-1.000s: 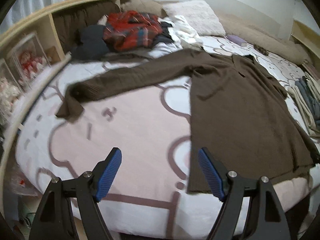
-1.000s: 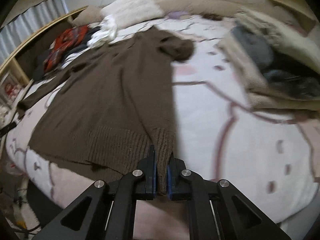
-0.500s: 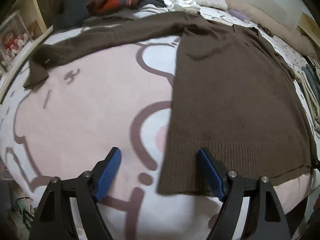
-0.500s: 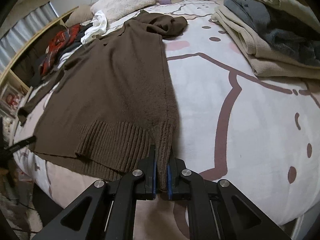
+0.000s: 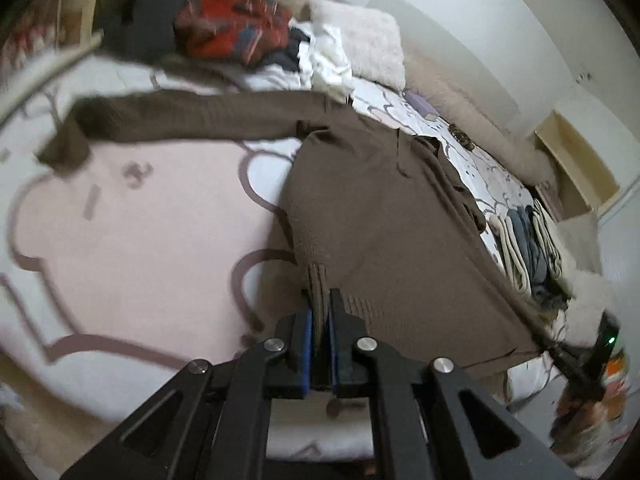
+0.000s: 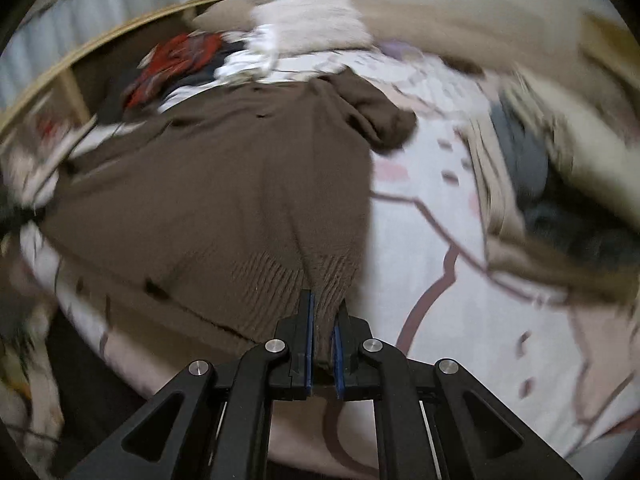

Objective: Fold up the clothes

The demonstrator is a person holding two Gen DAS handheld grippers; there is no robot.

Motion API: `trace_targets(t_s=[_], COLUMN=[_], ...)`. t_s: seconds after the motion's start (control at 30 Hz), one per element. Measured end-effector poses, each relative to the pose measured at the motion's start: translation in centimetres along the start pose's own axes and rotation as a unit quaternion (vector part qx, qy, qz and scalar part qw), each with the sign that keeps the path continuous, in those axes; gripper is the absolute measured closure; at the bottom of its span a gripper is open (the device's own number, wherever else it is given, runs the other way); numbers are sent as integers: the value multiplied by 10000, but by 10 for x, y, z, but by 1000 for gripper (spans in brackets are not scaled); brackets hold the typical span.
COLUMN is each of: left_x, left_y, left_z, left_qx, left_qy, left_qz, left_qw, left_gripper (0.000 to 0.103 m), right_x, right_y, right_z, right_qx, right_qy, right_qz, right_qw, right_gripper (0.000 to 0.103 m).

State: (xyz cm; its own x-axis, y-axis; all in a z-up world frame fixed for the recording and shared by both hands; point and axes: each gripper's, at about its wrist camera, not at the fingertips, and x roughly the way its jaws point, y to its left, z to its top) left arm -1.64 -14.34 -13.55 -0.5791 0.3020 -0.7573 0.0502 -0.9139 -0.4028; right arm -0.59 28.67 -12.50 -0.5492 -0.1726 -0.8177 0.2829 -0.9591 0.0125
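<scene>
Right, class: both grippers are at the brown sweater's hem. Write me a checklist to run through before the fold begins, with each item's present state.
1. Left gripper shut on the hem of the brown sweater: ok.
2. Right gripper shut on the ribbed hem at the other corner: ok.
3. Sweater body lies flat on the bedspread: ok, apart from slight bunching near each grip.
4. Long sleeve laid out straight: ok, though its cuff is turned.
5. Other sleeve laid out: not ok, it is bunched in a heap.
6. Folded clothes stack apart from the sweater: ok.
</scene>
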Motion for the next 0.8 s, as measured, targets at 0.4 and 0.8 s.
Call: trace_targets(t_s=[0.4, 0.8], left_x=[48, 3], left_y=[27, -3], left_z=[-57, -31], left_qx=[733, 1664], left_qy=[815, 361], left_qz=[1365, 1695], left_qw=[9846, 9707], left_gripper=[93, 59], right_x=[29, 18], right_y=[-6, -16], right_z=[-62, -79], right_qx=[317, 272], right_qy=[944, 1286], right_qz=[9, -381], right_qw=[9950, 9906], right_gripper=[97, 97])
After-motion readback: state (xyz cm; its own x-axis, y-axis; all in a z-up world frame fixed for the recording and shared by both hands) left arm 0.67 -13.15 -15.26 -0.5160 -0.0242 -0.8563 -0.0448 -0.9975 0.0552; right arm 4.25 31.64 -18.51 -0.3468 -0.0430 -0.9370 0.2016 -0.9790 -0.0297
